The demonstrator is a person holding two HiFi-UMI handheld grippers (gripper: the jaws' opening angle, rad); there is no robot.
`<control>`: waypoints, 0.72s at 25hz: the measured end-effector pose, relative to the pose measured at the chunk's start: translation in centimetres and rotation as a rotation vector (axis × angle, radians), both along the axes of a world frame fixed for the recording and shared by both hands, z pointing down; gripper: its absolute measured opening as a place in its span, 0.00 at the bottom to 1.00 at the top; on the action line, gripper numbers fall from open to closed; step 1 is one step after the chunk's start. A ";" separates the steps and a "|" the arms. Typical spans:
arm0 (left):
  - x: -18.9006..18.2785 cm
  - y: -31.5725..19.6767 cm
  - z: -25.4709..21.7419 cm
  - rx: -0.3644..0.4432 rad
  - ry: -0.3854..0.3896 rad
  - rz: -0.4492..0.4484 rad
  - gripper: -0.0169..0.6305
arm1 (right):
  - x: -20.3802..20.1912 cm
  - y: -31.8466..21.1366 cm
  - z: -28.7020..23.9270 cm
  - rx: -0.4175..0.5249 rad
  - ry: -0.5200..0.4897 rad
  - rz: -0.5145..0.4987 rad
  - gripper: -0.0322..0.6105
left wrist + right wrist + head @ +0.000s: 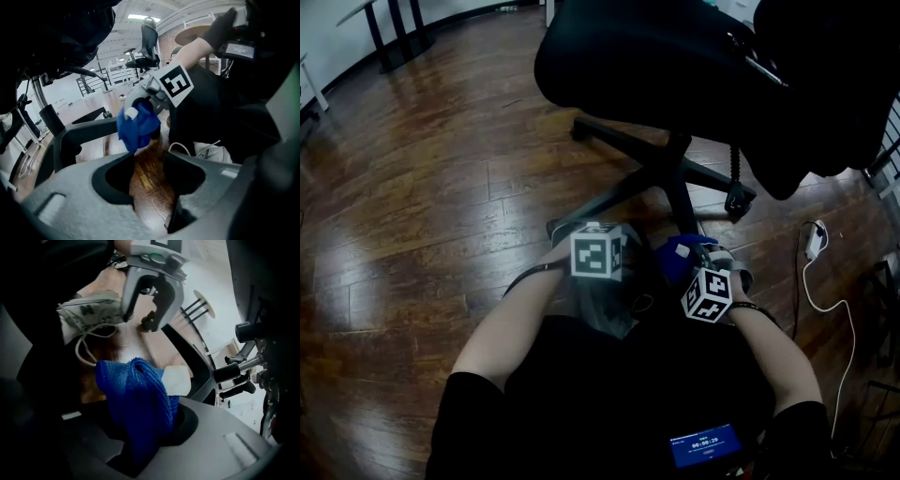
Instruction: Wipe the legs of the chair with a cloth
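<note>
Right gripper (140, 427): clamped on bunched blue cloth (136, 390), at 6 o'clock of the chair hub (675, 155), just beside the near chair leg (680, 206); left gripper (147, 180): jaws narrowly apart, empty, only wood floor (412, 187) between; step judged as approach before wiping; next: press cloth onto leg, draw along it; cloth soft, looped weave, white tag; leg smooth, black, tapering

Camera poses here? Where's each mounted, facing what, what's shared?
Left gripper view: rides the left gripper, looks past its open jaws at a chair leg; right gripper visible.
Right gripper view: rides the right gripper, jaws shut on the blue cloth; left gripper, a shoe beyond.
Head view: on the head, steeply down at chair base, floor; forearms, both grippers.
Shared: blue cloth in all three.
</note>
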State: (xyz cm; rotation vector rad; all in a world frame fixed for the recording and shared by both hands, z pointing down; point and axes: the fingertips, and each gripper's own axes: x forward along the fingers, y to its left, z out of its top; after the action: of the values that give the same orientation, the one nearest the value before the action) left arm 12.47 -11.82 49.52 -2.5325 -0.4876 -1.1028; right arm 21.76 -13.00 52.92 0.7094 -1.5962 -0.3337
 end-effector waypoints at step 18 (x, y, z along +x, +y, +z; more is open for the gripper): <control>1.6 0.6 -0.7 -0.044 0.067 0.051 0.32 | -0.4 -6.1 -1.3 0.032 -0.080 0.097 0.21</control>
State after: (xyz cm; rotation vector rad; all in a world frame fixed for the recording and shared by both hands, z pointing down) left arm 14.10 -11.19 48.79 -2.5708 -0.5610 -0.9958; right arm 21.34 -19.06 51.65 0.8304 -1.6291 -0.2630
